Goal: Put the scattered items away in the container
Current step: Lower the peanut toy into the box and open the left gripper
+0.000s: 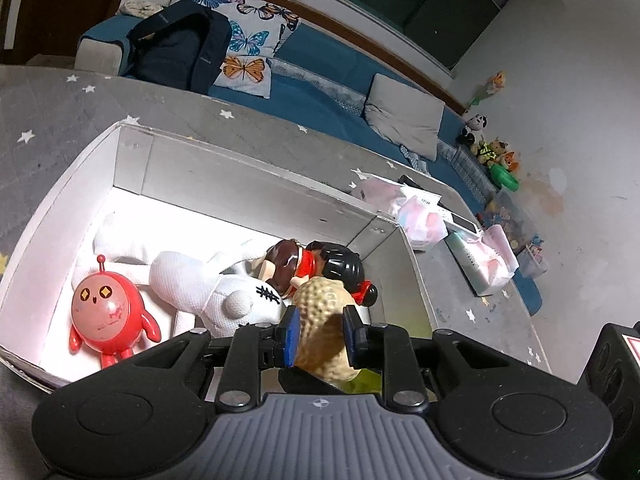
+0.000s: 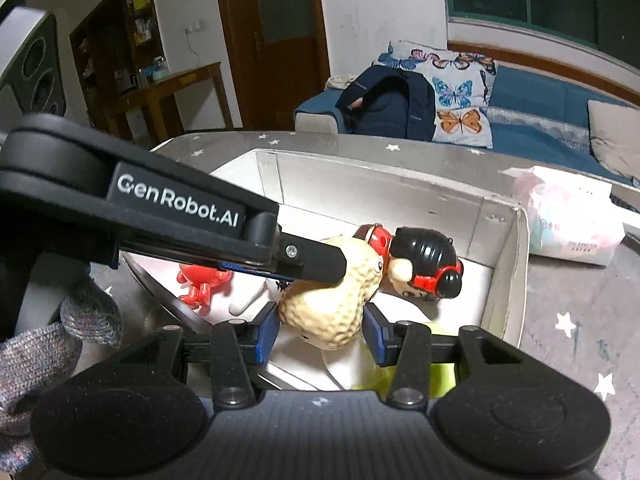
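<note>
A white open box (image 1: 132, 168) stands on the grey star-patterned mat. Inside lie a red egg-shaped robot toy (image 1: 106, 306), a white plush (image 1: 200, 280) and a doll with black hair and red headphones (image 1: 340, 266). My left gripper (image 1: 320, 332) is shut on a beige peanut-shaped toy (image 1: 324, 304) and holds it over the box's right end. In the right wrist view the same peanut toy (image 2: 332, 300) sits between my right gripper's blue pads (image 2: 268, 330), which stand apart around it; the right gripper (image 2: 324, 332) is open. The left gripper's arm (image 2: 180, 216) crosses that view above the box (image 2: 508, 256).
Pink tissue packs (image 1: 424, 220) lie on the mat to the right of the box, also in the right wrist view (image 2: 572, 216). A blue sofa (image 1: 320, 96) with a butterfly pillow and a dark backpack (image 1: 180, 50) runs behind. Soft toys (image 1: 496, 152) sit at the far right.
</note>
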Demonstrator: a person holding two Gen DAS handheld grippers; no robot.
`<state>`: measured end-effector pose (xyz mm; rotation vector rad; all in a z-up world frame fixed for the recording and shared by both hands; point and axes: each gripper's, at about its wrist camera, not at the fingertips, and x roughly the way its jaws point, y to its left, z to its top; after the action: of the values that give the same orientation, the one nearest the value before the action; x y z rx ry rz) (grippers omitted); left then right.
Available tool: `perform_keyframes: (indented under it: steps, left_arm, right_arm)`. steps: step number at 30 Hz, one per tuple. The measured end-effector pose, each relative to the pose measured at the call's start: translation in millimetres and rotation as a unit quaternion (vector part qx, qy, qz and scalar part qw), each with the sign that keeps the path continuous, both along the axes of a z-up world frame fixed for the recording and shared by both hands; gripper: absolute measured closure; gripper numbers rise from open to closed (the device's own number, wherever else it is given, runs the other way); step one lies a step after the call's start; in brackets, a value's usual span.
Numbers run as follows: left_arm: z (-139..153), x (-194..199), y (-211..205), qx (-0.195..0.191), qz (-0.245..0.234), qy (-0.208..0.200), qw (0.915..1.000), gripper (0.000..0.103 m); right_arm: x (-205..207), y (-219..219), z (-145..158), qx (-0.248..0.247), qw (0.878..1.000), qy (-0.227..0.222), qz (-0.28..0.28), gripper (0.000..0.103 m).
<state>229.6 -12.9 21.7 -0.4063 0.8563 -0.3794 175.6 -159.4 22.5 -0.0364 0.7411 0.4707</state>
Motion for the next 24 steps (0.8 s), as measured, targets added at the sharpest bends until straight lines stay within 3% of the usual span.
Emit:
perform_keyframes:
  steps: [5,16,24]
  left_arm:
    - [-4.4,1.5,2.9,0.007,0.006,0.003,0.9999,0.078]
    - [1.1,-13.8,4.9,0.036,0.015,-0.026,0.9989,0.078]
    - [5.3,-28.6,11.2,0.056,0.031,-0.031,0.9975,0.078]
  right_arm:
    - [0.0,-2.4,0.4,0.001,1.000,0.000,-0.004,0.057]
    - [-9.6,-6.3,5.6,0.011,1.000,-0.009,-0.018,0.041]
    - [-16.0,-6.3,6.9,0.012,0.999,-0.019,-0.026,0.038]
